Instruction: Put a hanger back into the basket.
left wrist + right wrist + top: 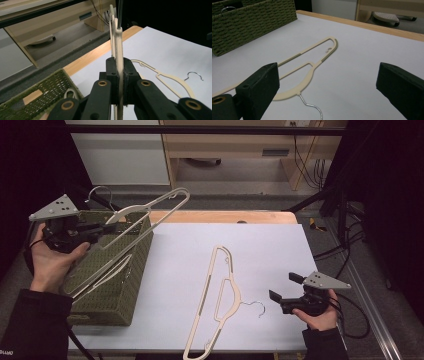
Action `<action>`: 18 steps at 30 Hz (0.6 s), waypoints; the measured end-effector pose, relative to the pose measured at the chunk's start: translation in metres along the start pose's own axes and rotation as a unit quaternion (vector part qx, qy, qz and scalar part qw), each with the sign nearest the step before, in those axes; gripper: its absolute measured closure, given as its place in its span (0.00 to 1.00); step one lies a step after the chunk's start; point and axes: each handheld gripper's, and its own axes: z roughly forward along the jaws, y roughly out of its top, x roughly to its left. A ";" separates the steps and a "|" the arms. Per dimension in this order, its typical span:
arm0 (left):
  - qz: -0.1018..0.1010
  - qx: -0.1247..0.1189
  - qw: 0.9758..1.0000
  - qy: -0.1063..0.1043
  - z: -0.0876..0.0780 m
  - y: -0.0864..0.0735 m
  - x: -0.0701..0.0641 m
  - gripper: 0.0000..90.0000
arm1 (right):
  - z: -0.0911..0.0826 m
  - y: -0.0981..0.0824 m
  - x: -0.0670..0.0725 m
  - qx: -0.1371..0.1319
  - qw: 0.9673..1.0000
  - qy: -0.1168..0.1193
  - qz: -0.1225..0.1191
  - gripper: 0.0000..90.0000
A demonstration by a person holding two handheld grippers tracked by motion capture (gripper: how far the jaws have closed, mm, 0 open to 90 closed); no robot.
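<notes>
My left gripper [106, 227] is held up over the green woven basket [125, 285] at the table's left. It is shut on a cream plastic hanger [135, 210] that slants up and to the right. In the left gripper view the jaws of this gripper [119, 65] pinch the hanger's thin bar [119, 42] edge-on. A second cream hanger [220, 295] lies flat on the white table cover, its metal hook [256, 306] pointing right. My right gripper [284, 286] rests just right of that hook, open and empty. In the right gripper view the right gripper [328, 72] has this hanger [312, 70] ahead of its jaws.
Another cream hanger [107, 271] leans inside the basket. The white cover [260, 245] spans the table, with a wooden edge [225, 216] at the far side. Black cables and a stand [340, 215] crowd the right. The basket wall [257, 20] stands far left in the right gripper view.
</notes>
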 end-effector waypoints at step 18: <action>0.009 0.040 0.998 0.048 -0.009 -0.034 0.042 0.95 | 0.002 -0.001 0.000 0.005 1.000 0.000 -0.004 0.06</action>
